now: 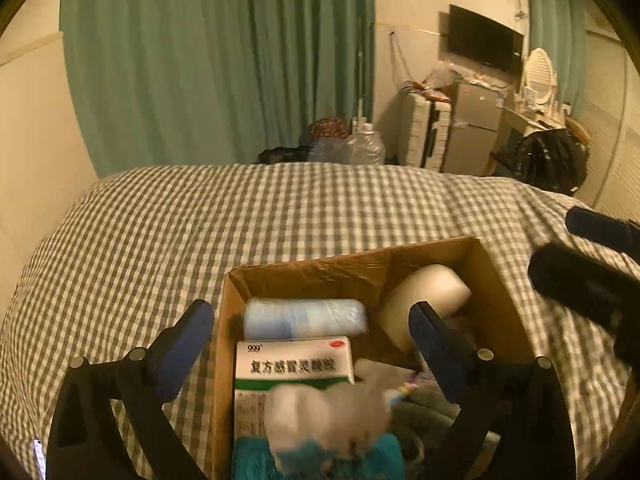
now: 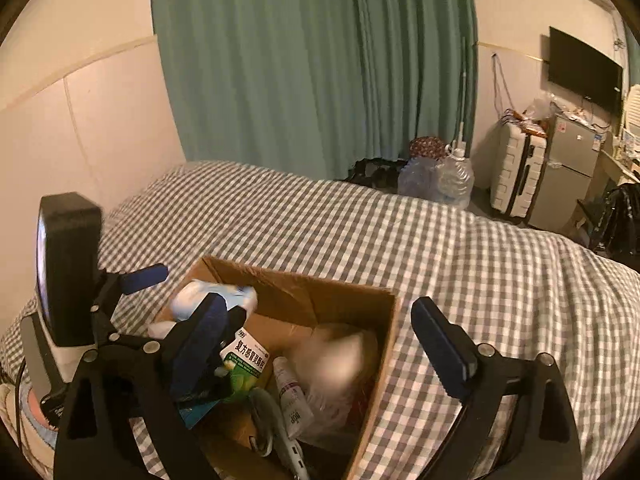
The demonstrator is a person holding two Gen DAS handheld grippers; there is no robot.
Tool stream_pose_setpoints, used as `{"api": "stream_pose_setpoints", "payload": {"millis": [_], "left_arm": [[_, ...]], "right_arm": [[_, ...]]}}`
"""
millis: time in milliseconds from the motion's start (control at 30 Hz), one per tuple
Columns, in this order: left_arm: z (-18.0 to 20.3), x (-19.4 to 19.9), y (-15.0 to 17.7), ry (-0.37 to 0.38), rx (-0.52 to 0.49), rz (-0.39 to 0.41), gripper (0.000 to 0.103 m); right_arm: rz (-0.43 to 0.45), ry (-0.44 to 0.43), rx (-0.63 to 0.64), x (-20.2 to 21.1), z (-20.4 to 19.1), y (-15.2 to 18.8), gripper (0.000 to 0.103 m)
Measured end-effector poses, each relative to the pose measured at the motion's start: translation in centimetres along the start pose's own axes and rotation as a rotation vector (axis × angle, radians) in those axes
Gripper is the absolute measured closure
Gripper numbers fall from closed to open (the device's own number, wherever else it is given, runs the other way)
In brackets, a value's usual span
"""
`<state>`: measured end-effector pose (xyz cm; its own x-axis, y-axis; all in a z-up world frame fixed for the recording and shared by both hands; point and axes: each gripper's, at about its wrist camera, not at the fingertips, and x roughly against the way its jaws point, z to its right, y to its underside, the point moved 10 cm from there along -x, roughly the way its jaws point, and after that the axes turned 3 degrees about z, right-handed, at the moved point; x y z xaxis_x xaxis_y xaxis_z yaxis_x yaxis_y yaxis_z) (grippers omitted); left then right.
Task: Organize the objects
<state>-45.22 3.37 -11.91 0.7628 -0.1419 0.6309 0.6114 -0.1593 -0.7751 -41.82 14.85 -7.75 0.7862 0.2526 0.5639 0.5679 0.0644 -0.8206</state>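
An open cardboard box (image 1: 228, 320) (image 2: 390, 320) sits on the checked bed. Inside lie a green-and-white medicine carton (image 1: 294, 362) (image 2: 246, 356), a blue-and-white roll (image 1: 306, 318) (image 2: 218, 298), a white rounded object (image 1: 424, 292), a white tube (image 2: 294, 400) and a teal item (image 1: 320, 456). A blurred white object (image 1: 326, 414) is low in the box, between my left fingers. My left gripper (image 1: 312, 328) is open, straddling the box; it also shows in the right wrist view (image 2: 184, 292). My right gripper (image 2: 320, 328) is open above the box's right side; part of it shows in the left wrist view (image 1: 584, 264).
The grey-and-white checked bedspread (image 1: 280, 208) (image 2: 480, 260) surrounds the box. Beyond the bed are green curtains (image 1: 220, 60), water jugs (image 2: 448, 178), a white suitcase (image 2: 516, 172), a small fridge (image 2: 568, 172) and a wall TV (image 1: 484, 38). A wall runs along the left.
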Motion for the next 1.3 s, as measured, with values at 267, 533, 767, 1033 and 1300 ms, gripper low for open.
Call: {"api": "stream_pose_setpoints", "payload": {"millis": [267,533,767,1033,1300], "left_arm": [[0.2,8.8,-2.9,-0.016,0.02,0.101,0.0],[-0.2,21.5,-5.5,-0.054,0.0,0.267,0.0],[-0.5,30.5,-4.9,-0.072,0.061,0.388,0.0],[0.5,33.9,0.1,-0.05,0.06,0.445,0.0],[-0.4,28.7,6.0,-0.138,0.099,0.4,0.0]], "right_arm": [[0.096,0.061,0.0,8.6,-0.1,-2.8,0.008],[0.257,0.161,0.059,22.3,-1.7,-5.2,0.0],[0.384,0.248,0.099,32.2,-3.4,-4.8,0.001],[0.424,0.303,0.133,34.8,-4.9,0.3,0.001],[0.387,0.287,0.036,28.4,-3.2,5.8,0.001]]}}
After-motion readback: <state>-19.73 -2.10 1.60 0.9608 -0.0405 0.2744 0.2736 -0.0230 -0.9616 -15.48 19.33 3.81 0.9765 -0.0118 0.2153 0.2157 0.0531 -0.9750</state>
